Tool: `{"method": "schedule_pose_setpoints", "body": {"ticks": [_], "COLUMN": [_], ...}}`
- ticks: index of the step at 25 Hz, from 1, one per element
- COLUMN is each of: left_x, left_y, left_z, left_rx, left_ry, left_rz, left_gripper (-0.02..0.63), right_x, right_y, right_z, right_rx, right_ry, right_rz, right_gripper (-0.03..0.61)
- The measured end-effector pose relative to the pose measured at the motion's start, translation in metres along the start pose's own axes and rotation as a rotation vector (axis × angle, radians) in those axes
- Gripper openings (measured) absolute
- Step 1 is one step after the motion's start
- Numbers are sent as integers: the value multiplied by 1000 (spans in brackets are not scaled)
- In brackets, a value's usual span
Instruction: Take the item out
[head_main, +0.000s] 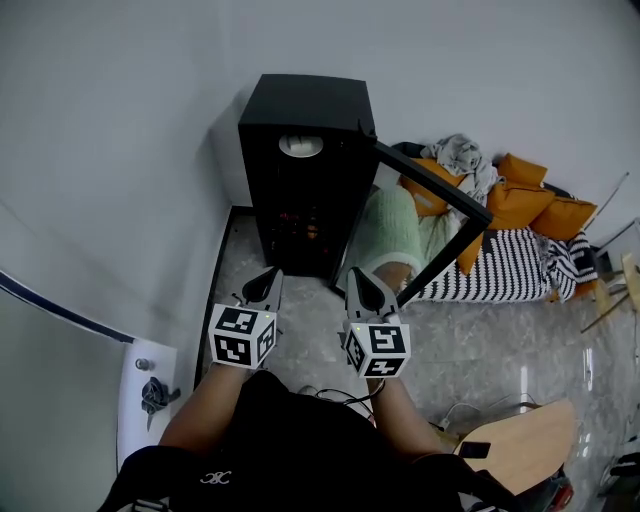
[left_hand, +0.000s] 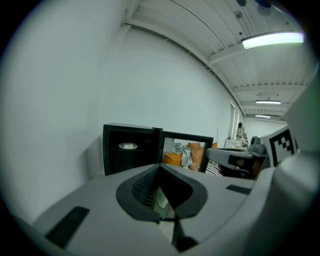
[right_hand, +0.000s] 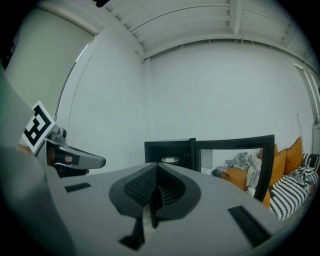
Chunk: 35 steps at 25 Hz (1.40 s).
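A black cabinet (head_main: 305, 170) stands on the floor against the wall, its glass door (head_main: 432, 190) swung open to the right. On its upper shelf lies a white round item (head_main: 300, 145), also seen in the left gripper view (left_hand: 128, 146) and the right gripper view (right_hand: 170, 159). My left gripper (head_main: 270, 277) and right gripper (head_main: 358, 278) hover side by side in front of the cabinet, short of its opening. Both point toward it with jaws together and nothing held. Lower shelves are dark, with a faint orange glow.
Right of the cabinet lie orange cushions (head_main: 530, 205), a striped mattress (head_main: 500, 262), a grey cloth (head_main: 462, 153) and a pale green fabric (head_main: 392, 232). A wooden tabletop (head_main: 520, 445) is at lower right. The white wall runs close along the left. A person (left_hand: 241, 131) stands far off.
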<state>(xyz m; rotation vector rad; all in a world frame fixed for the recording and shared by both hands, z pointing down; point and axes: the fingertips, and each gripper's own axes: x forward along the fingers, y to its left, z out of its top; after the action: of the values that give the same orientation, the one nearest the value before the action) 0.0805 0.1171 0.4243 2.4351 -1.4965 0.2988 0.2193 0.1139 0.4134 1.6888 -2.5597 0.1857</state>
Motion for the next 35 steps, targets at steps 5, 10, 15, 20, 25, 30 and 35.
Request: {"method": "schedule_pose_setpoints", "body": {"ticks": [5,10,15,20,25,30,35], "left_x": [14,28,39,55,76,99,127], "left_y": [0,1,9,27,44,72,101], "left_z": [3,8,0,2,8,14,26], "left_rx": [-4,-9,-10,-14,-12,-21,-30], "left_ry": [-5,-21,-12,-2,1,8,9], "left_rz": [-7,-16,-23,-26,-37,-46,-74], "left_gripper": [0,0,0,0,0,0,0], "right_x": [7,17,33,57,87,121,162], "right_y": [-4,-12,-16,-14,-19,-19,-19], "right_z": [3,3,-8,-8,-6,-7,-4], "right_rx": [-21,-29,-6,7,52,63,77], "right_ry": [0,-1,15,23,20,28,34], "right_rz": [9,7,4,10,8,-9,-25], "right_gripper": [8,8,8,8,8,8,8]}}
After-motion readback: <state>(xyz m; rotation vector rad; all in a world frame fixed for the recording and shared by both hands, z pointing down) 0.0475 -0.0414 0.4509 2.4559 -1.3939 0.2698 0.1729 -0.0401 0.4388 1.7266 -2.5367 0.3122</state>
